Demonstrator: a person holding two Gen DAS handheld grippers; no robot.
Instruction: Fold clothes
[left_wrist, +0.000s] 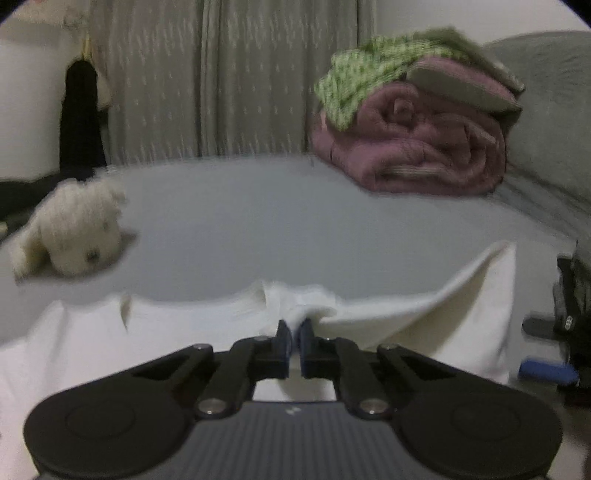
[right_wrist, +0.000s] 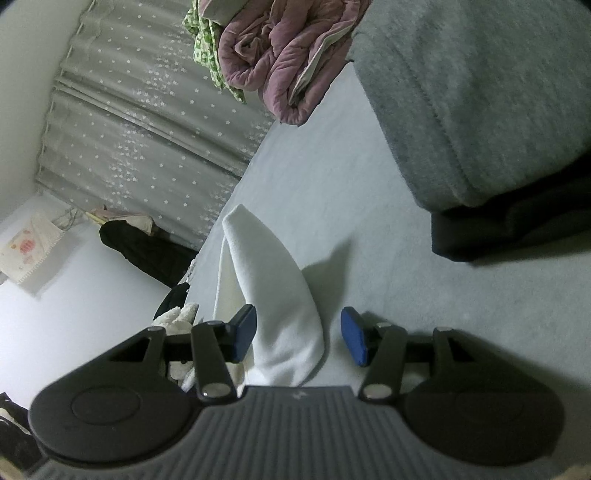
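A white cloth lies spread on the bed, plain and soft, with its far edge bunched into small wrinkles at the middle. One corner stands lifted off the bed in a curled peak, folded over on itself and casting a shadow on the sheet beside it. The rest lies fairly flat, sagging toward the near edge of the bed.
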